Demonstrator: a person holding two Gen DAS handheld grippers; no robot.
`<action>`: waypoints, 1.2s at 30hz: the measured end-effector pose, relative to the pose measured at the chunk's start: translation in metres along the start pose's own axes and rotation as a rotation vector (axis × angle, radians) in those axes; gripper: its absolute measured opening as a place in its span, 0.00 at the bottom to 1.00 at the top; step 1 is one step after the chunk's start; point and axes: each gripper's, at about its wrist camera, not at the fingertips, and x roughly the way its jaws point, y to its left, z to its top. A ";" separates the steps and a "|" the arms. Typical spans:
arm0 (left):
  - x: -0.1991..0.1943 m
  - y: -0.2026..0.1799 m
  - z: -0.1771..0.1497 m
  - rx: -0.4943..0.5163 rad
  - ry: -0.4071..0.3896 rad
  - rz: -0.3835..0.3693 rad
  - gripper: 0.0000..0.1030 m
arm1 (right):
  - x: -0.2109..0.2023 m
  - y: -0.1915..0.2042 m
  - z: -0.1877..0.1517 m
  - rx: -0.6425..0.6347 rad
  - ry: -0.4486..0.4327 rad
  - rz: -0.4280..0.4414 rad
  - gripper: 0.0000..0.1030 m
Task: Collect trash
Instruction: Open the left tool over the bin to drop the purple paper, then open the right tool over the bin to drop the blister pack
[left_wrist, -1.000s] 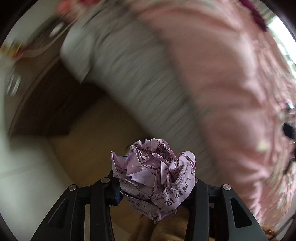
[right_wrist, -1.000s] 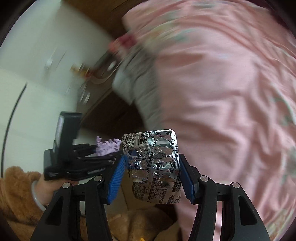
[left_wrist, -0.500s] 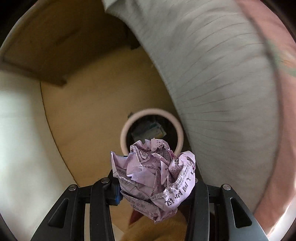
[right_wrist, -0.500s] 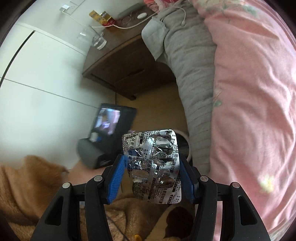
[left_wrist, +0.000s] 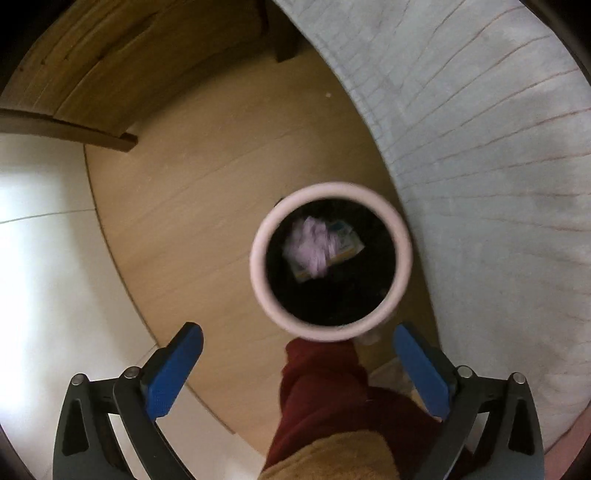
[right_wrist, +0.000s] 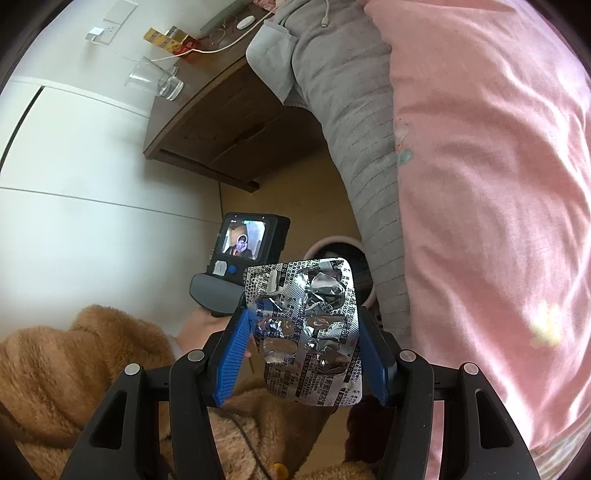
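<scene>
**Paper ball in the bin, blister pack held in the right tongs**

Seen from the left wrist, a white wall panel (left_wrist: 40, 236) filled the left edge, with a wooden floor (left_wrist: 192, 206) beside it. The left tongs (left_wrist: 297, 367) pointed down over the bin (left_wrist: 258, 266), a round pale-rimmed container with a dark inside standing on the floor. Their jaws were opening, spread wide, with nothing between the 2 blue pads (left_wrist: 173, 373). The crumpled purple paper ball (left_wrist: 312, 248) appeared blurred inside the bin's mouth, over a small box (left_wrist: 347, 243) lying within; whether it had landed could not be told. A dark red trouser leg (left_wrist: 321, 391) showed between the tongs, and a grey striped bedsheet (left_wrist: 491, 177) hung to the right.

In the right wrist view, a fuzzy brown sleeve (right_wrist: 66, 369) sat at lower left, its hand (right_wrist: 199, 325) holding the left device with a small lit screen (right_wrist: 242, 242). Above stood a dark wooden nightstand (right_wrist: 221, 125); on its tabletop were a clear glass (right_wrist: 155, 79) and a yellow carton (right_wrist: 168, 38). The right tongs (right_wrist: 304, 360) were clamped on a silver blister pack (right_wrist: 306, 325), gripped by its 2 side edges and standing upright. Behind it the bin's rim (right_wrist: 328, 243) showed partly. A pink duvet (right_wrist: 491, 184) covered the right side.
</scene>
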 end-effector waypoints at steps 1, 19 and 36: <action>-0.002 0.003 -0.002 0.005 0.000 0.005 1.00 | 0.004 0.001 0.002 -0.001 0.004 0.006 0.55; -0.078 0.136 -0.063 -0.357 -0.213 -0.007 1.00 | 0.158 0.028 0.028 -0.116 0.191 -0.016 0.55; -0.129 0.119 -0.043 -0.230 -0.319 -0.093 1.00 | 0.089 0.020 0.018 -0.070 0.009 0.029 0.89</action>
